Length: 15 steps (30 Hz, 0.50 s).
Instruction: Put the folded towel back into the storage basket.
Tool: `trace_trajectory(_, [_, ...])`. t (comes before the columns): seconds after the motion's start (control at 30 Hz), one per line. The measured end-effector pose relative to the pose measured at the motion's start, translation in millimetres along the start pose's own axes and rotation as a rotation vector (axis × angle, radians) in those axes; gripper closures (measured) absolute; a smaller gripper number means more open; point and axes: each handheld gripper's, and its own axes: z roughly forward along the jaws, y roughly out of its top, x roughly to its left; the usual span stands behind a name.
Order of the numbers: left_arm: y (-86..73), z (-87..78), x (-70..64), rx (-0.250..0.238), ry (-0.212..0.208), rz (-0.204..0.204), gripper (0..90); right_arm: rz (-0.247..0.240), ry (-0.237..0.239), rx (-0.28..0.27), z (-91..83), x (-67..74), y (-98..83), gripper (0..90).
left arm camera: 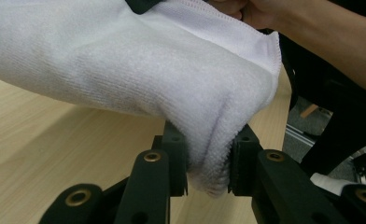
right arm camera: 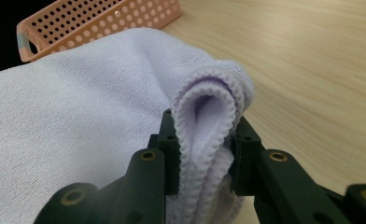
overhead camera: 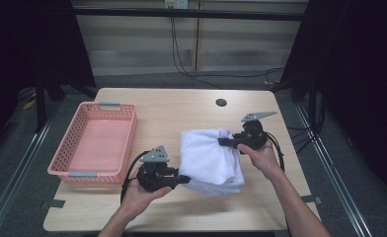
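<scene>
Both grippers are clamped on one white towel (overhead camera: 209, 158): the left gripper (overhead camera: 181, 178) pinches its near corner, the right gripper (overhead camera: 224, 142) a folded far corner. Between them the towel sags above the wooden table (overhead camera: 181, 111), the pink basket (overhead camera: 85, 173) lying left, nearer the left hand. No writing is legible.
</scene>
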Motion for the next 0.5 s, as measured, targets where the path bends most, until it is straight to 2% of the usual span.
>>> trace_trajectory(0.43, [8.4,-31.1,10.8,-0.048,0.037,0.000,73.6,-0.027,0.032,-0.032,12.8,9.9,38.5,71.6])
trace_trajectory(0.5, [9.3,-35.7,13.6,-0.052,0.049,-0.019,73.6,-0.032,0.037,-0.029,16.8,11.4,43.6,71.6])
